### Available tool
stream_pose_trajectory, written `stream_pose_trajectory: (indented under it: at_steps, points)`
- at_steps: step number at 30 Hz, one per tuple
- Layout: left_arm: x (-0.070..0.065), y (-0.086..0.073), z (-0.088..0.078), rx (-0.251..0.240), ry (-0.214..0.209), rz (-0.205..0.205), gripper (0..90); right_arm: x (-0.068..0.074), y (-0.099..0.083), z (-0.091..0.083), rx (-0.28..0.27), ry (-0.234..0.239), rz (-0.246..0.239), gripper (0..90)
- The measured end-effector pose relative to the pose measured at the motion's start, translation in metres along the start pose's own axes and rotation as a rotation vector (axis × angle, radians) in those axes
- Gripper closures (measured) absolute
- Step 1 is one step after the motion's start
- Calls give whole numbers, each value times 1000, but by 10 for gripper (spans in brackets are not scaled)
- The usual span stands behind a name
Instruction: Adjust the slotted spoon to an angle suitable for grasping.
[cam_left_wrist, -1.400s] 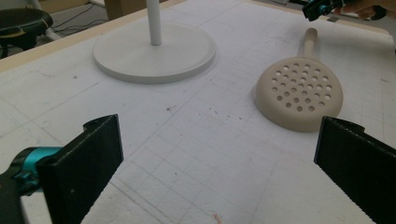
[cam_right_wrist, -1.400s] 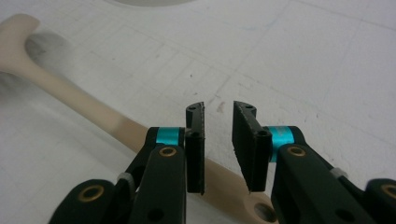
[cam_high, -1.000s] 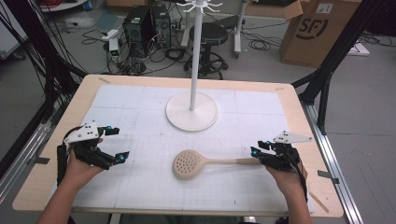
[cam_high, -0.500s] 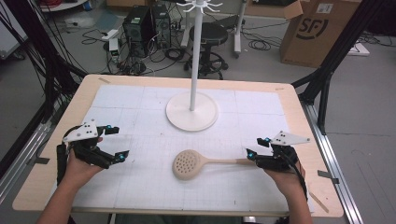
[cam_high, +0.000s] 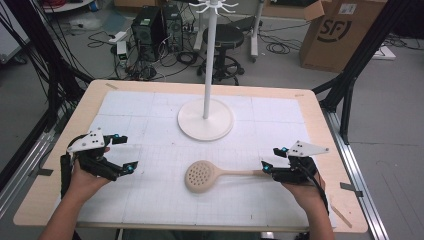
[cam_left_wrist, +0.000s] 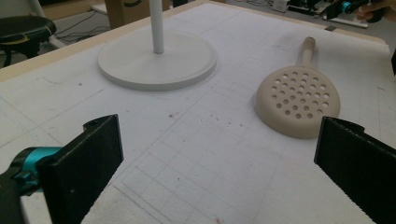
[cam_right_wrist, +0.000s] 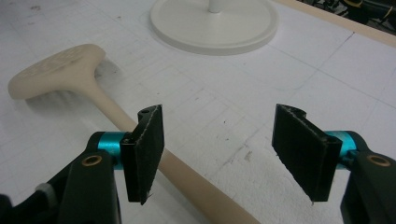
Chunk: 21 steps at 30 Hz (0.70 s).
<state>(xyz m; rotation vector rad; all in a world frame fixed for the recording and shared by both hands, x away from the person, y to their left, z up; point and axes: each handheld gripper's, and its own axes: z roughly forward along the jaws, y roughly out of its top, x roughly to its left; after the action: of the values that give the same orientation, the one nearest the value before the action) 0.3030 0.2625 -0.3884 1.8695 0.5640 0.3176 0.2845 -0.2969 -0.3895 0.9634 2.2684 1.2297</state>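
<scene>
Beside the spoon handle (cam_right_wrist: 187, 172), right gripper (cam_right_wrist: 219, 154) jaws gape.

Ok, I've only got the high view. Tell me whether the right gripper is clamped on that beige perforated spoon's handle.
Observer: No. The right gripper has just been opening. Its pads stand apart, and neither presses on the beige perforated spoon.
Operator: Give me the handle's line against the jaws.
Observer: It runs slantwise on the mat. It passes behind the jaw at the left of the right gripper view and comes out below the gap.
Operator: Now report the left gripper.
Observer: The left gripper is open over the white gridded mat with nothing between its jaws. The spoon's round head lies ahead of it.
</scene>
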Motion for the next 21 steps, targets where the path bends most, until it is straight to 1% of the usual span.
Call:
stream_pose_trajectory:
  at_steps: [5,11,14,21]
  points:
    - [0,0,-1,-9,1,-2,18,1,1,2,4,5,-3,320]
    - [0,0,-3,-13,-9,-1,18,3,3,6,20,25,-22,297]
    - [0,-1,-5,-12,-9,2,17,4,5,8,22,21,-29,294]
    - [1,-1,-10,-25,0,-3,18,5,7,9,19,18,-31,290]
